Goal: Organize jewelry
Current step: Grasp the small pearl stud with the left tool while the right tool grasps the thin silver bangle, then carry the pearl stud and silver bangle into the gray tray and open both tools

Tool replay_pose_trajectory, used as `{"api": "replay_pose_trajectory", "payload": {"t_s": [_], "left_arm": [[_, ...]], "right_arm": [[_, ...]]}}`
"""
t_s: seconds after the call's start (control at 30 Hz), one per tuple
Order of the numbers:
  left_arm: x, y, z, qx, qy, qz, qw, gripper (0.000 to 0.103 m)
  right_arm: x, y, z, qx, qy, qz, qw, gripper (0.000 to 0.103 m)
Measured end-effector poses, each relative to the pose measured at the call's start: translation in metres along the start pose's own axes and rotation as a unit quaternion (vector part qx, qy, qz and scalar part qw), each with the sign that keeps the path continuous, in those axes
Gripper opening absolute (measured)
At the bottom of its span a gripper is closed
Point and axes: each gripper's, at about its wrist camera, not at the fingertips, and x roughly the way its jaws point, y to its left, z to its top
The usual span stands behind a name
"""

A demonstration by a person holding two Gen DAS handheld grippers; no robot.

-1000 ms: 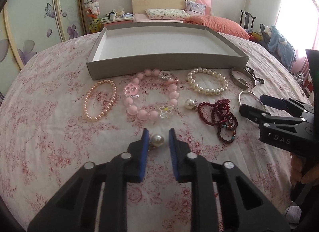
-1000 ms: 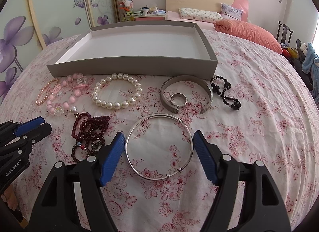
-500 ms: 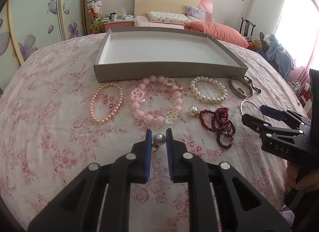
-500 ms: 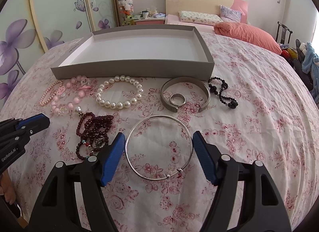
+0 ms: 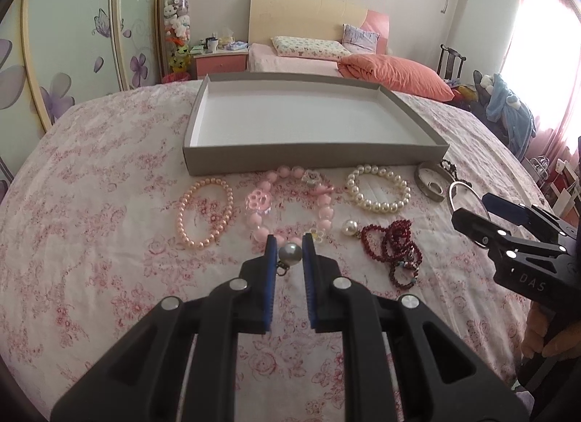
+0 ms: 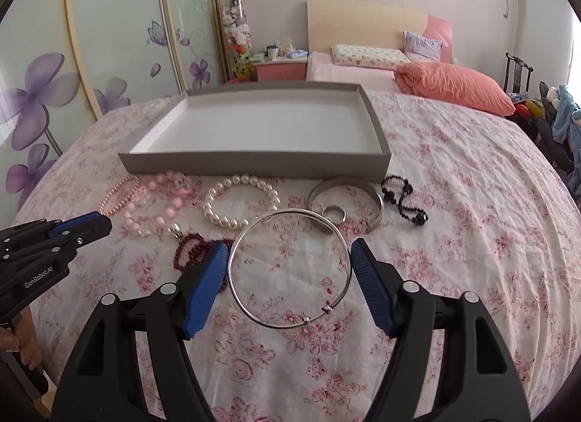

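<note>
**Both hand-held grippers loaded above the flowered bed**

Just then my left hand-held gripper [image 5: 287,251] was clenched on a grey pearl earring [image 5: 290,253], its small hook hanging below the pads, held off the bedspread [image 5: 90,240]. My right hand-held gripper [image 6: 289,262] gripped a thin silver bangle [image 6: 290,267] across its width, both blue pads pressing on the ring's sides. Ahead, the grey tray [image 5: 312,160] sat on the bed with nothing inside. Along its near wall lay a peach bead bracelet [image 5: 205,217], a pink flower bracelet [image 5: 290,204] and a white pearl bracelet [image 5: 377,191]. A second white pearl earring [image 5: 349,228] rested just beside the dark red bead strands [image 5: 394,251]. Farther right lay a wide silver cuff [image 6: 346,200] with a ring [image 6: 334,213] inside it, and a black bead string [image 6: 405,199].
</note>
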Motion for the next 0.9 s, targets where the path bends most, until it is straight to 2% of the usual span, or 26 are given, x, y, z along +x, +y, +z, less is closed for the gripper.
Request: {"api": "replay_pose_trajectory", "payload": {"t_s": [0.23,0.5,0.67,0.9], "left_arm": [[-0.015,-0.003,0.025,0.009,-0.039,0.014,0.9991,0.015],[-0.021,-0.002,0.070,0.024,-0.085,0.039,0.9953,0.015],[-0.008,0.000,0.101,0.024,-0.097,0.041,0.9942,0.015],[0.034,0.009,0.140,0.007,-0.102,0.046,0.9937,0.015]], "right_arm": [[-0.017,0.005,0.023,-0.010,-0.057,0.003,0.998,0.070],[-0.018,0.002,0.055,-0.008,-0.104,-0.007,0.995,0.070],[-0.007,0.001,0.080,-0.014,-0.132,-0.021,0.991,0.070],[0.027,-0.001,0.111,-0.015,-0.162,-0.038,0.986,0.070]]}}
